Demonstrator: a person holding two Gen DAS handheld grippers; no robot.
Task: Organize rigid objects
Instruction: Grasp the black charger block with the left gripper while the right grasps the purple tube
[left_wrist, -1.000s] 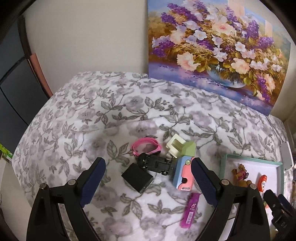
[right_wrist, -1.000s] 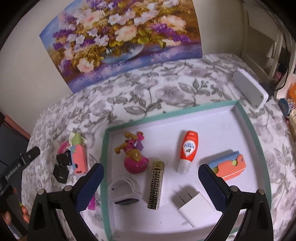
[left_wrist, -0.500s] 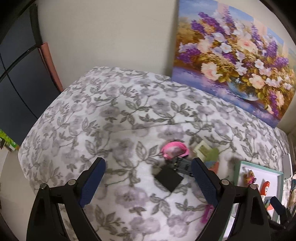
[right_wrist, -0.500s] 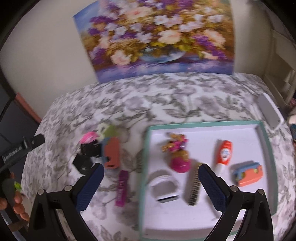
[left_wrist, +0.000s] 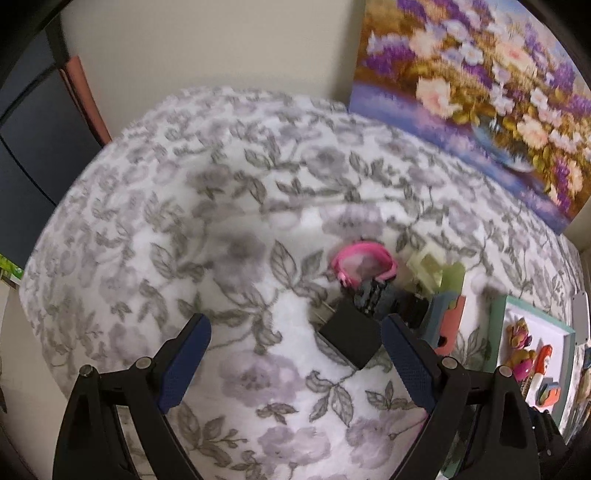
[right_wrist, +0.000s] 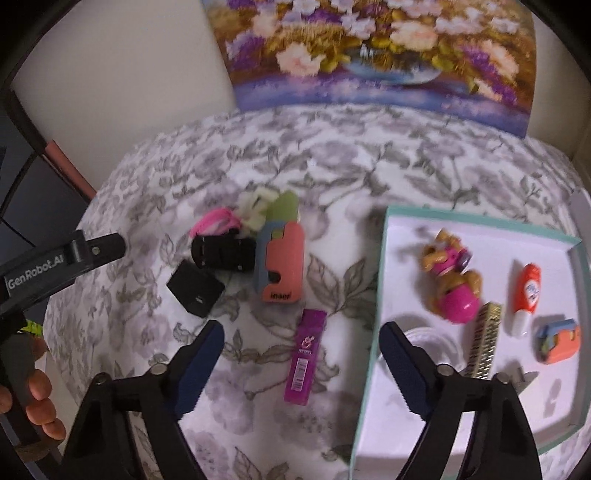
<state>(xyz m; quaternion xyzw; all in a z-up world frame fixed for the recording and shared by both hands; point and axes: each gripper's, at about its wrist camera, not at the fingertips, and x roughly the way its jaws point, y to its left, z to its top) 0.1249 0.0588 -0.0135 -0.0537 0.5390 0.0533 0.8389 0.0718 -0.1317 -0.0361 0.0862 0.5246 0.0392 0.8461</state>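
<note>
Floral tablecloth (left_wrist: 229, 206), flower painting (right_wrist: 373, 55) (somewhat blurred), possibly leaning on wall

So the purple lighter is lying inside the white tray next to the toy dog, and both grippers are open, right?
Not quite. The purple lighter lies on the flowered cloth, outside the white tray; the right wrist view shows it. The toy dog is in the tray, and the left gripper and right gripper are open.

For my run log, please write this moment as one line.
left gripper: open, empty | right gripper: open, above purple case | tray: several items inside | black cube: outside tray
</note>
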